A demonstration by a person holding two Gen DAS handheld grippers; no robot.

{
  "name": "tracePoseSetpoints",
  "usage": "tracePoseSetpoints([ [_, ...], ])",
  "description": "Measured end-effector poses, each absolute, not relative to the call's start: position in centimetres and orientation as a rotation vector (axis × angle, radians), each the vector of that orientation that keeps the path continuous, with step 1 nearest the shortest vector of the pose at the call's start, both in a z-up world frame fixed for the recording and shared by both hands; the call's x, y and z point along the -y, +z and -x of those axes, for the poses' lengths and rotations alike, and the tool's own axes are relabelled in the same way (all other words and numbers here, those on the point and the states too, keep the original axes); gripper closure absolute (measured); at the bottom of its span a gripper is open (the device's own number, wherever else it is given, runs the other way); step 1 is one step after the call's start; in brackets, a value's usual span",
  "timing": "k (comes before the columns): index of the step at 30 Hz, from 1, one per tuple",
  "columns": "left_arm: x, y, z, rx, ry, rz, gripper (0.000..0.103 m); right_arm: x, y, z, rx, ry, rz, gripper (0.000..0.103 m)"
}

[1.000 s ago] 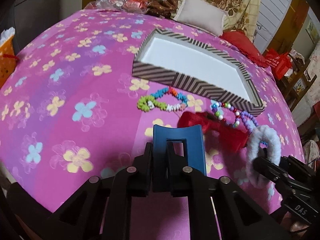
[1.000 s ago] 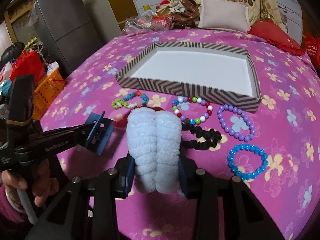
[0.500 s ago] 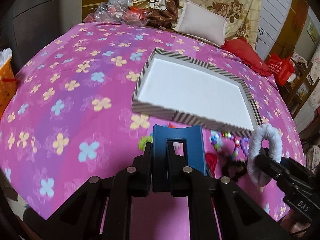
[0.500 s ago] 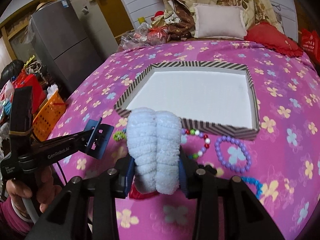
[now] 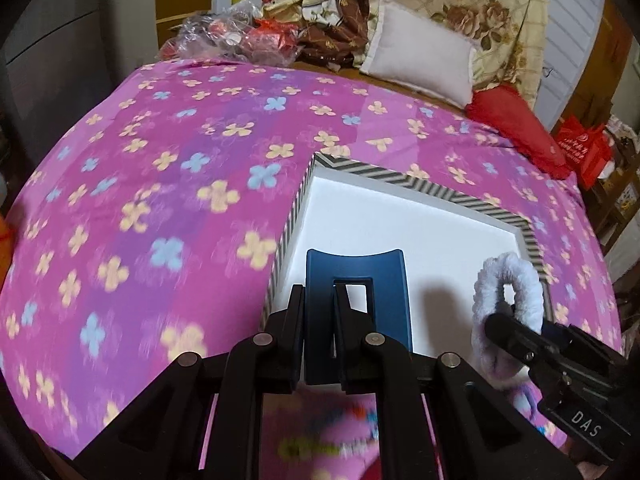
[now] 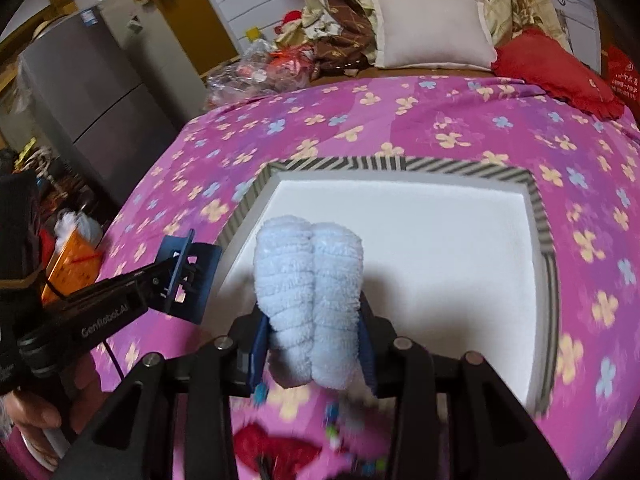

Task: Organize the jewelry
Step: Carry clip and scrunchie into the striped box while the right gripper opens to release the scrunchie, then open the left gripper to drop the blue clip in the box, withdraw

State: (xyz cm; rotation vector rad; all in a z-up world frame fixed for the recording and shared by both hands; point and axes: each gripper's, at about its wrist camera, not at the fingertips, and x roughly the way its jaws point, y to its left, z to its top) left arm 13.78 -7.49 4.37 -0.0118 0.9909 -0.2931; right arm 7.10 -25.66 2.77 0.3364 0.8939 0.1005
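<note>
My left gripper [image 5: 318, 300] is shut on a blue hair claw clip [image 5: 376, 280] and holds it over the near left part of the striped box [image 5: 384, 174] with the white floor. The clip also shows in the right wrist view [image 6: 188, 272]. My right gripper [image 6: 310, 320] is shut on a fluffy light-blue scrunchie [image 6: 310, 288], held above the near side of the box [image 6: 536, 200]. The scrunchie also shows in the left wrist view [image 5: 508, 296]. Bead bracelets [image 5: 320, 444] and a red bow [image 6: 280, 452] lie blurred on the bedspread below both grippers.
The box lies on a pink flowered bedspread [image 5: 160, 200]. A white pillow [image 5: 420, 64], a red cushion [image 5: 516, 124] and plastic bags [image 5: 232, 36] lie at the far end. A grey fridge [image 6: 92, 100] and an orange basket [image 6: 72, 260] stand to the left.
Both grippers have moved forward and up from the row of bracelets to over the near edge of the box. Each still holds its item.
</note>
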Motion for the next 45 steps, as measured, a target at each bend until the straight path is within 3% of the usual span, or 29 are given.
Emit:
tracePoseSetpoints([
  [8, 9.9, 2.3, -20.4, -1.038, -0.321, -0.029, 0.093, 27.4, -0.4, -14.8, -0.98, 0.047, -0.377, 0.063],
  [21, 11.4, -0.3, -24.7, -1.075, -0.291, -0.057, 0.092, 28.0, -3.4, -19.3, -1.024, 0.006, -0.424, 0.062],
  [23, 11.4, -0.4, -24.7, -1.075, -0.291, -0.052, 0.092, 28.0, -3.6, -19.4, -1.022, 0.014, -0.435, 0.059],
  [24, 11.4, -0.4, -24.8, -1.073, -0.293, -0.046, 0.092, 28.1, -3.6, -19.4, -1.02, 0.014, -0.439, 0.053],
  [25, 11.3, -0.3, -24.8, -1.073, -0.292, -0.042, 0.091, 28.2, -3.6, -19.4, -1.017, 0.017, -0.451, 0.041],
  [27, 11.1, -0.1, -24.9, -1.067, -0.311, -0.019, 0.079, 28.5, -3.4, -19.1, -1.003, 0.02, -0.474, 0.031],
  [30, 10.8, 0.5, -24.8, -1.054, -0.344, 0.019, 0.071, 29.1, -2.9, -18.5, -0.986, 0.015, -0.484, 0.031],
  [45, 7.5, 5.1, -16.2, -0.924, -0.298, -0.088, 0.07, 28.7, 2.3, -9.4, -0.912, 0.034, -0.386, 0.03],
])
